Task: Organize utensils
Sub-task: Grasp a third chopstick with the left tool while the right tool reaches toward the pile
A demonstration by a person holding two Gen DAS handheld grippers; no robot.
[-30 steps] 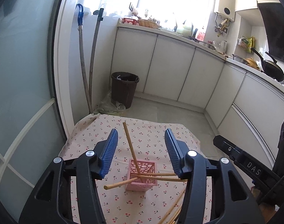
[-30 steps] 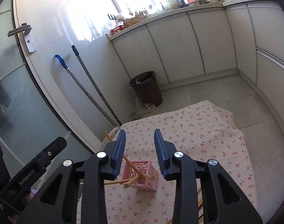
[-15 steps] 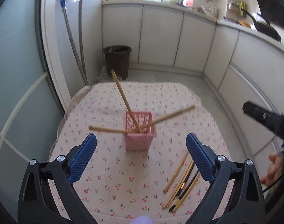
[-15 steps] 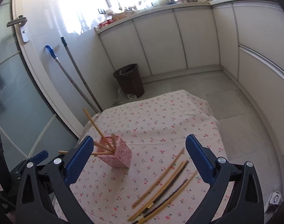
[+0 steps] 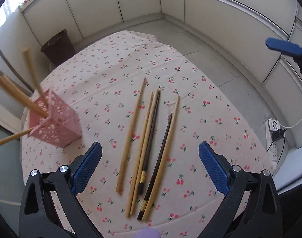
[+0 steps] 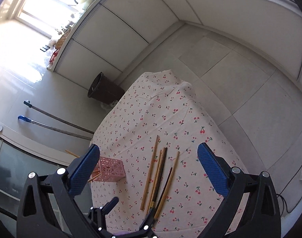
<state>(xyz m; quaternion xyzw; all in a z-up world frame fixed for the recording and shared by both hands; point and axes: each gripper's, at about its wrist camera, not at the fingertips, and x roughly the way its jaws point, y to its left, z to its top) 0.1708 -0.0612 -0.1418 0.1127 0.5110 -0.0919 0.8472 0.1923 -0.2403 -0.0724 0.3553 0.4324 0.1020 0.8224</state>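
My left gripper (image 5: 150, 170) gaped wide, grasping nothing | my right gripper (image 6: 149, 170) likewise spread, empty | loose chopsticks (image 5: 149, 148), pale and dark, lay side by side on the cherry-print tablecloth (image 5: 210, 119) | pink basket (image 5: 55, 123) beyond, holding three chopsticks.
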